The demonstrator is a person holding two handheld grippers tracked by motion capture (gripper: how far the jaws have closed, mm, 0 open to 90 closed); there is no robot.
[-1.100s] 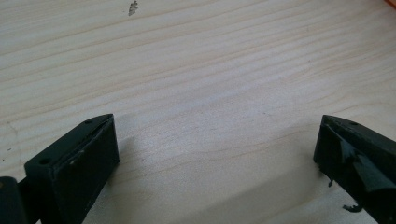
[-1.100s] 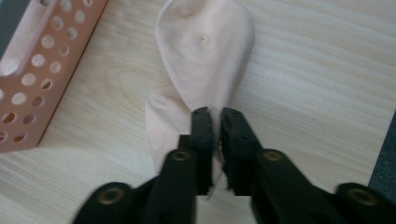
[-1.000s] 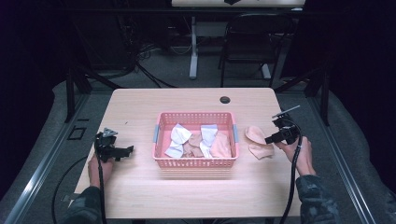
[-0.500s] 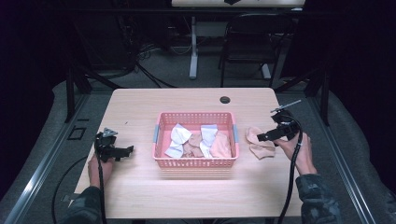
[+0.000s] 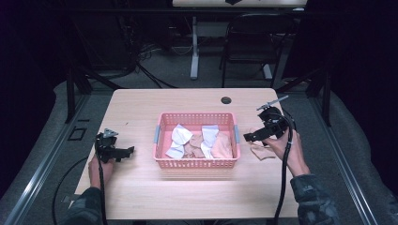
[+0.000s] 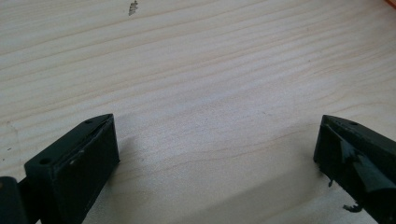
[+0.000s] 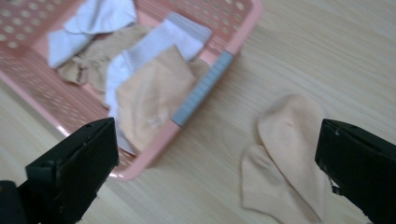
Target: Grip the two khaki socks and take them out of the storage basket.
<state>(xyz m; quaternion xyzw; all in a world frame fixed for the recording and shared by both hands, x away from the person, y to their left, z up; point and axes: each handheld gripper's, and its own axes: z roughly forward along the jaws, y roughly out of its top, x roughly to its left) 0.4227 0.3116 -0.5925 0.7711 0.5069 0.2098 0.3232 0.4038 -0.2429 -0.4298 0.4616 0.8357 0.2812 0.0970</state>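
Note:
A pink basket sits mid-table holding white socks and a peach sock. A pair of peach socks lies flat on the wood just right of it. My right gripper hovers above that pair, pointing left at the basket's right end. Its jaws have just been opening and stand wide with nothing between them. In the right gripper view, the right gripper frames the basket, its peach sock and the loose pair. My left gripper rests open on bare wood; the left gripper is empty.
A black grommet hole lies near the table's far edge. A dark chair and a table leg stand beyond it. Cables trail from both grippers toward the front edge. Bare wood surrounds the basket.
The right gripper has risen off the peach socks and moved left toward the basket, leaving the pair on the table. The left hand has stayed put.

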